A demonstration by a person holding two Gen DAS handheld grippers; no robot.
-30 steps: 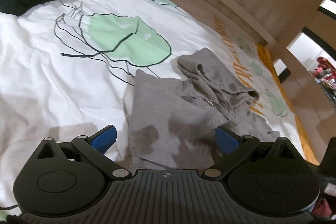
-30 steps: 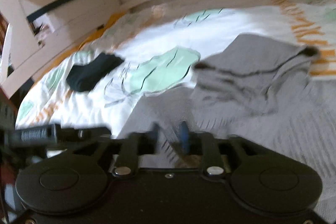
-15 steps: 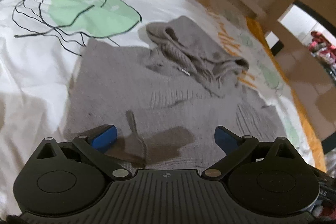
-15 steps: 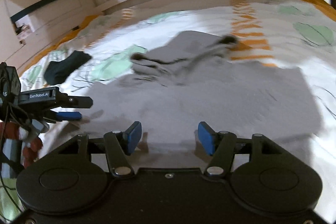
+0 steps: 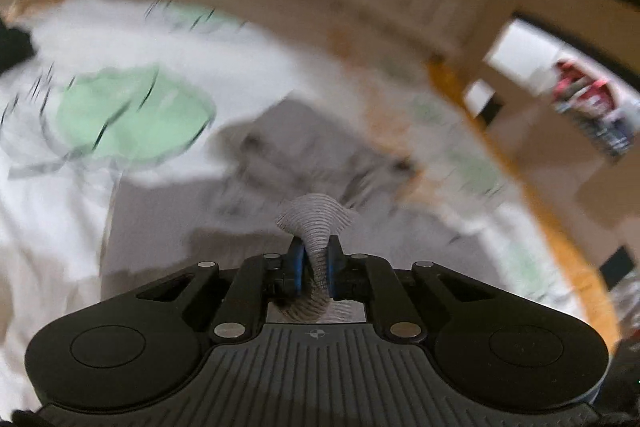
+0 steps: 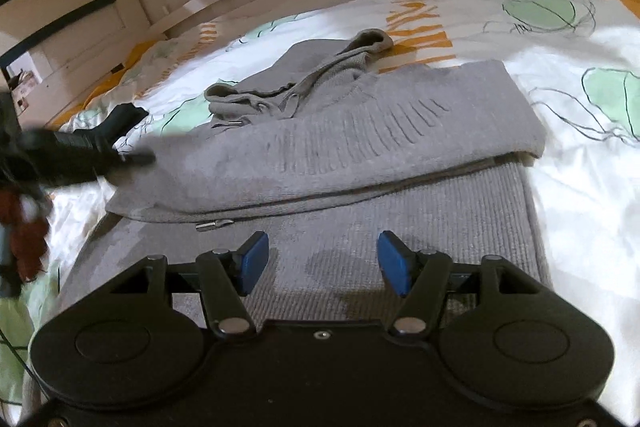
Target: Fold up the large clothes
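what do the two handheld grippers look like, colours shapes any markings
Both are matte black. The left gripper has a wide ribbed grey-black body with two round raised discs, silver pivot rivets, a small crosshair mark at centre, and blue pads on slim black fingers. The right gripper has the same twin-disc shape and silver rivets, a smoother black body, and angled blue pads.

The sweater (image 6: 360, 131) lies folded on the bed (image 6: 580, 187).
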